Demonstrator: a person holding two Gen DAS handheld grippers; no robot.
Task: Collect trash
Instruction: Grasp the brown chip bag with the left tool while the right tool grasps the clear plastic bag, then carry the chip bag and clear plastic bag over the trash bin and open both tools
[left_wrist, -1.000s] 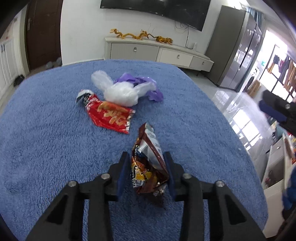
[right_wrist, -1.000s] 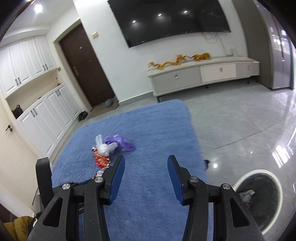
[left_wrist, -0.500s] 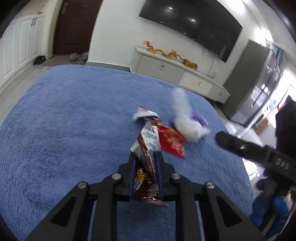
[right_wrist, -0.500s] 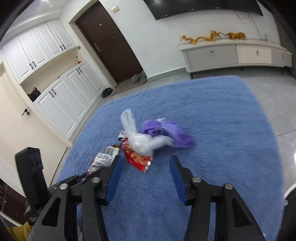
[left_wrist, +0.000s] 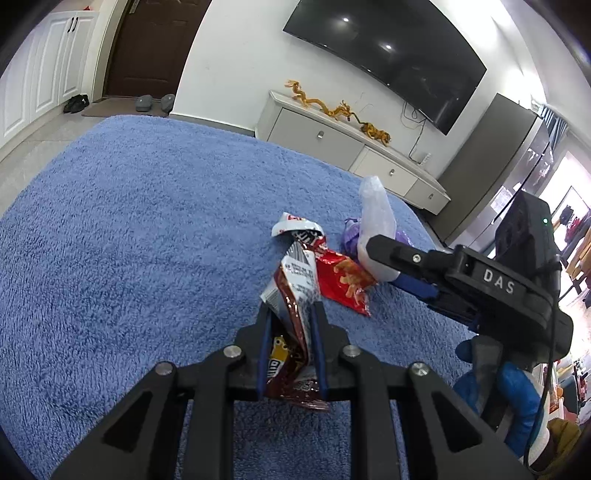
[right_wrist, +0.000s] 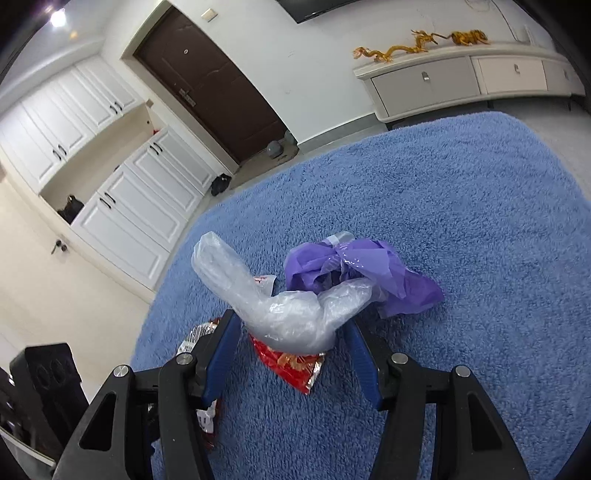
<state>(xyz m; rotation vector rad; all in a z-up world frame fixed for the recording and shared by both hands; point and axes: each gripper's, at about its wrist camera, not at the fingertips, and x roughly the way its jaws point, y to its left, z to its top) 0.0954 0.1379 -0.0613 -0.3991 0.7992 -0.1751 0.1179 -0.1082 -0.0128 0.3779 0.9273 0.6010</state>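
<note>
Both hands have swung toward the litter pile since a second ago: the right gripper (right_wrist: 291, 350), then aimed across bare rug, now has its fingers (right_wrist: 225, 343) either side of the clear plastic bag (right_wrist: 284, 314), and the left gripper (left_wrist: 291, 347) has closed further onto the brown snack wrapper (left_wrist: 291, 314). The right fingers have just been opening; the bag's bulging middle sits between them, but their pads stand apart from it and do not press. The left fingers pinch the brown wrapper, which stands up between them and pokes out beyond their tips.

Only the right wrist view shows the whole pile: the clear bag's two lobes stretch away past the fingertips, the crumpled purple plastic bag (right_wrist: 362, 273) lies beyond and to the right of the right finger, touching the clear bag, and the red chip packet (right_wrist: 295, 369) lies flat on the blue rug (right_wrist: 480, 221) under the clear bag, between the fingers. The brown wrapper peeks out beside and below the left finger there.

Only the left wrist view shows the right gripper from outside, reaching in from the right to the clear bag (left_wrist: 376, 229), with a blue-gloved hand (left_wrist: 513, 391) on its handle. The red packet (left_wrist: 340, 277) lies just beyond the left fingertips, and the purple bag (left_wrist: 351, 236) is mostly hidden behind the clear one.
</note>
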